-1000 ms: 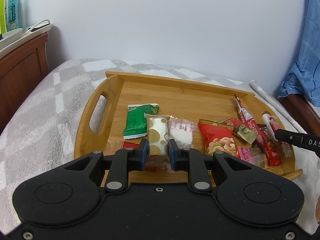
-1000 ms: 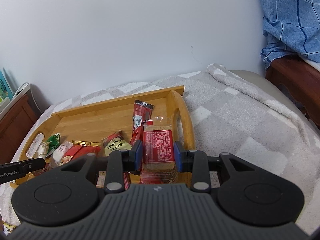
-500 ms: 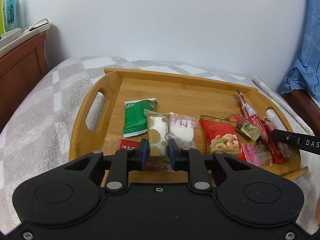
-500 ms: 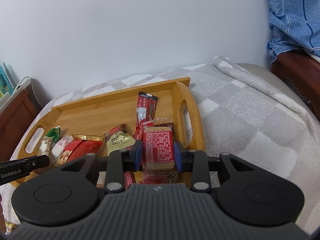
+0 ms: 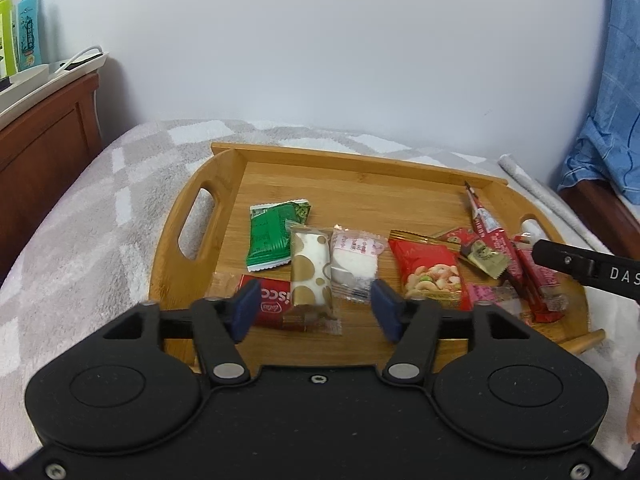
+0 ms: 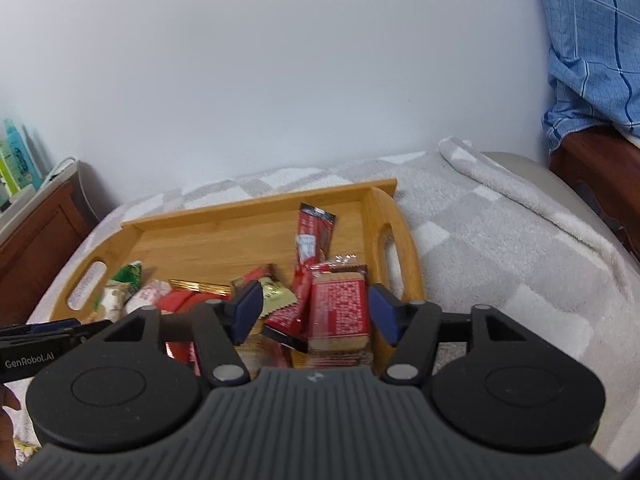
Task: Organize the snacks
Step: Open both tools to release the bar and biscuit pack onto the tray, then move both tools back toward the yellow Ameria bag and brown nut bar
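left hand-held gripper (image 5: 313, 310): tilted down over tray's near edge, jaws opening, pads clear of white-and-gold snack (image 5: 310, 272) lying between them
right hand-held gripper (image 6: 316, 311): tilted down at tray's right end, jaws opening, red wafer pack (image 6: 339, 307) between pads, no contact
tray (image 5: 360, 164): bamboo, on blanket-covered bed (image 5: 80, 216)
other snacks: green packet (image 5: 272, 234), nut packet (image 5: 430, 272) along tray's near half
hands: mostly out of frame
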A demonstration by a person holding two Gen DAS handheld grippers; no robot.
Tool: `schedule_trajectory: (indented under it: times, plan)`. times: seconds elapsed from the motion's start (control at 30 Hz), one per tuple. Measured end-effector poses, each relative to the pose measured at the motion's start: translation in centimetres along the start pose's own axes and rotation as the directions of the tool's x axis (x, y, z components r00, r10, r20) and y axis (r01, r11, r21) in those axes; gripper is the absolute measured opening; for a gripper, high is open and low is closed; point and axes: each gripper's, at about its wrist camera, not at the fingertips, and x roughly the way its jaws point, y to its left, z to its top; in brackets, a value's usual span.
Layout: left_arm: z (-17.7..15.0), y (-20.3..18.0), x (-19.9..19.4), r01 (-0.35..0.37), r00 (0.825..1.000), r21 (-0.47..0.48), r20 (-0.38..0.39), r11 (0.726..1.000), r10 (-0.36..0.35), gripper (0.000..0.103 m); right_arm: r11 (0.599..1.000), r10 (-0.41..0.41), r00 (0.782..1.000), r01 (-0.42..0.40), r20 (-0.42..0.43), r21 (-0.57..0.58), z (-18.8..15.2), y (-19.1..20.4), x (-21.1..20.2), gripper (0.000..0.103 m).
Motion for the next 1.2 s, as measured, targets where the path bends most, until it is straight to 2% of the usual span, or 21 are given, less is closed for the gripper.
schedule_trajectory:
  times: [0.13, 0.23, 0.63, 1.07, 1.2]
  plan:
    - [-0.5, -0.4, -1.6, -0.004, 1.000, 0.016, 0.007, 1.000, 0.004, 0.074, 1.000, 0.024, 0.999, -0.024, 0.020, -0.001, -0.1, 0.5, -1.0, 0.082]
    - [-1.0, -0.6, -2.9, -0.009, 1.000, 0.027, 0.012, 1.000, 0.009, 0.077, 0.999, 0.035, 0.999, -0.035, 0.031, -0.010, -0.3, 1.0, -1.6, 0.086]
    - [-4.4, -0.9, -8.1, -0.014, 1.000, 0.076, 0.014, 0.997, 0.013, 0.085, 0.998, 0.047, 0.996, -0.043, 0.079, -0.041, -3.1, 2.6, -6.2, 0.091]
    - [-10.8, 0.4, -13.3, 0.029, 0.999, 0.123, -0.044, 0.992, -0.023, 0.089, 0.993, 0.061, 0.987, -0.045, 0.147, -0.113, -8.4, 5.6, -10.3, 0.095]
    - [-12.4, 1.7, -15.2, -0.003, 1.000, 0.130, -0.011, 0.991, 0.005, 0.089, 0.990, 0.071, 0.985, -0.050, 0.156, -0.134, -10.2, 7.0, -11.2, 0.095]
